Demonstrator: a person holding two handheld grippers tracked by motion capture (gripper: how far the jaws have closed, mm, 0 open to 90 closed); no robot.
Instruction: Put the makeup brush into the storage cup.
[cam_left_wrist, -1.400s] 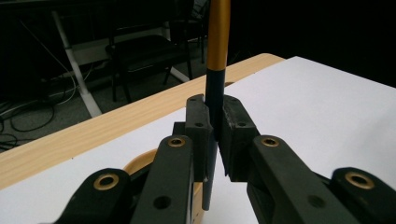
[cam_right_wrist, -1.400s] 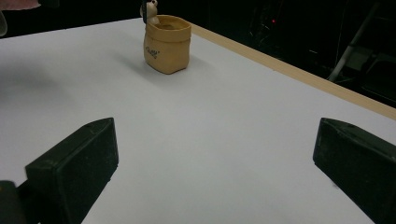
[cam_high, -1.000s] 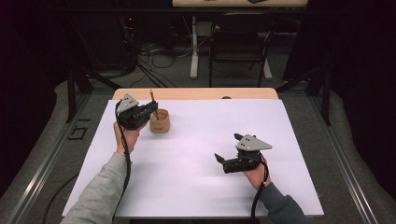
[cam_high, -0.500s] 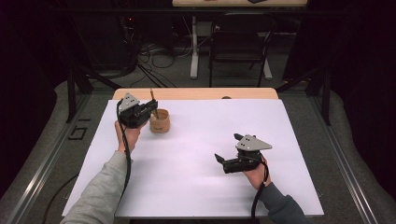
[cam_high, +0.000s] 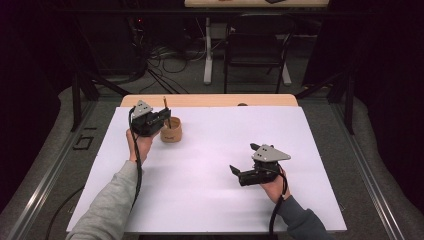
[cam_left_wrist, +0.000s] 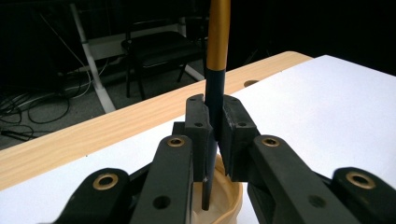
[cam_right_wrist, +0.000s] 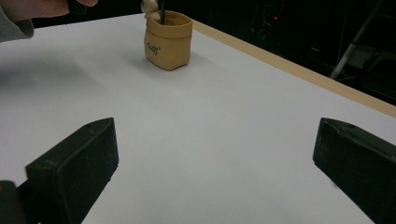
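**Pencil held upright in the little pot**

Over at about ten o'clock on the white table (cam_high: 210, 150), the left gripper (cam_high: 161, 118) is clamped tight on a pencil (cam_left_wrist: 215, 70), its jaws pinched against the dark shaft just below the gold band. From the left gripper view, the pencil stands close to upright, and its lower end dips inside a small tan pot (cam_high: 171, 131) directly beneath the jaws. The pot sits on the white sheet near the far wooden edge of the table, just to the three o'clock side of the person's left hand (cam_high: 138, 145).

Down at about five o'clock, well apart from the pot, the right gripper (cam_high: 234, 170) is held low above the sheet in the person's right hand (cam_high: 274, 186), pointing toward nine o'clock. Its jaws stand wide apart with nothing between them; in the right gripper view they frame bare white surface, with the pot (cam_right_wrist: 168, 39) farther off at roughly eleven o'clock and a dark stick rising from its mouth.
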